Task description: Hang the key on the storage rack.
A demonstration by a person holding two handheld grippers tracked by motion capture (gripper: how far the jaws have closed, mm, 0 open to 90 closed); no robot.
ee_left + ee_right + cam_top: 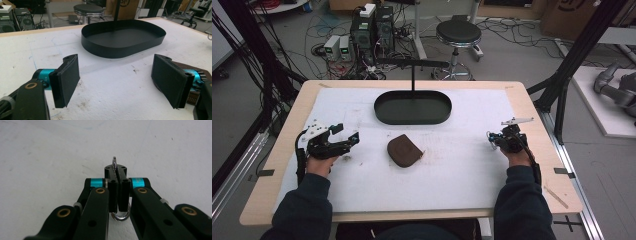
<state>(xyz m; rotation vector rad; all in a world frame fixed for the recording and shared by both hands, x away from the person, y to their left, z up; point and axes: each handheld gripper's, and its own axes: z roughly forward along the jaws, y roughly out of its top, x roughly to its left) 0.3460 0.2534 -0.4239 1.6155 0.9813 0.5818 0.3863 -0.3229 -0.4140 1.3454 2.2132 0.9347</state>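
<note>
White foam sheeting covers the wooden table (532, 107), and the work on it looks to be at an early stage. Nearest the person, the two hands rest well apart at either side of the sheet. The right gripper (493, 140) sits at the right edge with its jaws pressed together on a small metal ring (114, 161); in the right gripper view the ring's silver loop pokes out above the closed pads and curves out again below them, so it is pinched edge-on and firmly held, just over the bare white surface. The left gripper (346, 134) lies on the left side with its jaws spread wide and nothing between them; the left gripper view shows only marked white foam in the gap. Between the hands, near the middle of the sheet, lies a brown pouch (404, 150), flat, untouched and apart from both grippers. Farther off stands a black oval tray (384, 112) with a thin upright post rising from its far side to a crossbar; its floor appears bare. Judging from this, the pick-up of the ring is done, while carrying it onward, perhaps to the tray or its stand, remains. The pouch's part cannot be told.
</note>
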